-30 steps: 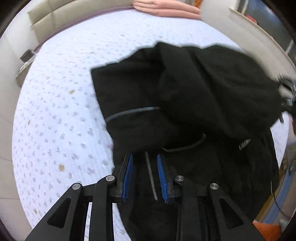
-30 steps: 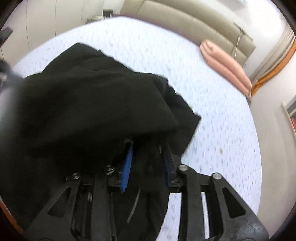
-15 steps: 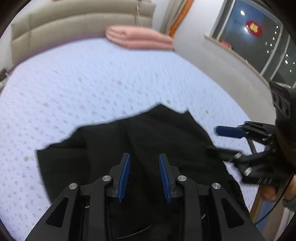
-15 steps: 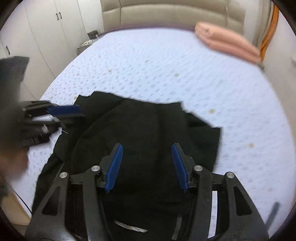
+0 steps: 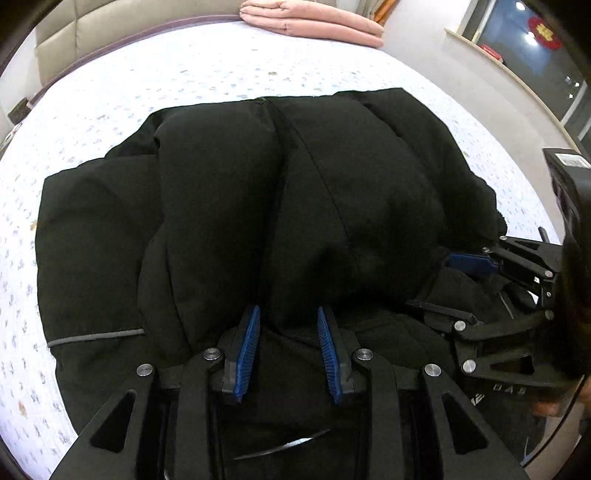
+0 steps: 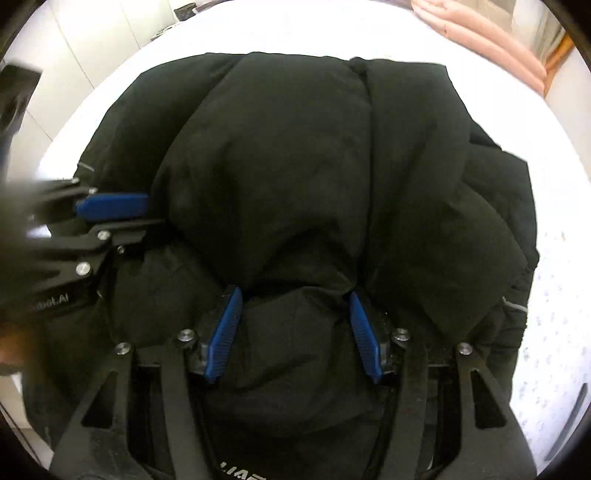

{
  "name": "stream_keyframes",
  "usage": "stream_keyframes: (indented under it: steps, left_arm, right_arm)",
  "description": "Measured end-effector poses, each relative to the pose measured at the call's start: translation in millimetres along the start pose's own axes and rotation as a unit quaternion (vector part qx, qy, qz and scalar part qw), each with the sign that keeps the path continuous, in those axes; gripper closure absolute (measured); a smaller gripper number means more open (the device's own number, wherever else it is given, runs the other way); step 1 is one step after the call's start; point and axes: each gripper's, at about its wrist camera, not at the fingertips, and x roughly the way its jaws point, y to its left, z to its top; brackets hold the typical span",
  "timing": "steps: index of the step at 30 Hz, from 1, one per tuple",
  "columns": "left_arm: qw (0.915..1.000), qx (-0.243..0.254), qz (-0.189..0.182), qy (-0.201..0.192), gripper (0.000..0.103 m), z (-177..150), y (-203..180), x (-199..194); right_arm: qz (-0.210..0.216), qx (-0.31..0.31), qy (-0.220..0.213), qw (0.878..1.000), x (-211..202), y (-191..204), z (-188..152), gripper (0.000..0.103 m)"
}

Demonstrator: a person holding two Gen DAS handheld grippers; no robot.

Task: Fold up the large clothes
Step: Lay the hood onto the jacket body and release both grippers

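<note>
A large black padded jacket (image 5: pixel 295 206) lies folded over on the bed, puffy in the middle, with a grey reflective stripe at its left side. My left gripper (image 5: pixel 288 314) is open, low over the jacket's near edge, nothing between its blue pads. My right gripper (image 6: pixel 293 295) is open wider, also over the near edge of the jacket (image 6: pixel 295 166). The right gripper shows at the right of the left wrist view (image 5: pixel 454 280). The left gripper shows at the left of the right wrist view (image 6: pixel 144 212).
The bed has a white sheet with small speckles (image 5: pixel 110 92). A folded pink blanket (image 5: pixel 314 22) lies at the far end by a beige headboard (image 5: pixel 110 22). White cupboards (image 6: pixel 92 48) stand to the left. A window ledge (image 5: pixel 517 85) runs on the right.
A second ago both grippers held jacket fabric and carried it over. They have since let go and opened. Now both have dropped low over the folded jacket's near edge.
</note>
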Motion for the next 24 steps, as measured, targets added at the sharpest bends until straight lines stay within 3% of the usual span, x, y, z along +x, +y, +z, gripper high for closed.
stream_keyframes:
  steps: [4,7,10,13,15,16,19,24]
  left_arm:
    - [0.9997,-0.010,-0.019,-0.013,0.069,-7,1,-31]
    - [0.9990,-0.012,-0.030,-0.032,0.063,-18,-4,-64]
    - [0.9977,-0.019,-0.045,-0.046,0.061,-31,-10,-87]
    - [0.9958,-0.030,-0.063,-0.060,0.046,-42,-24,-97]
    - [0.9965,-0.039,-0.054,-0.049,0.044,-29,-24,-77]
    - [0.9975,-0.049,-0.045,-0.025,0.045,-32,-22,-57]
    - [0.9980,-0.056,-0.029,-0.009,0.048,-47,-13,-27]
    - [0.9987,-0.025,-0.018,-0.040,0.047,-58,-20,-32]
  right_arm:
    - [0.021,0.000,-0.011,1.000,-25,-10,1,0.047]
    - [0.039,0.008,-0.034,0.999,-54,-17,-3,0.047]
    - [0.031,0.010,-0.048,0.998,-80,-14,-8,0.047]
    - [0.022,0.014,-0.049,0.998,-91,-4,-10,0.047]
    - [0.013,0.013,-0.034,0.999,-77,3,-12,0.048]
    - [0.014,0.013,-0.024,1.000,-62,7,-11,0.049]
    - [0.011,0.009,0.019,1.000,-14,8,-20,0.051]
    - [0.002,-0.003,-0.015,1.000,1,4,-33,0.049]
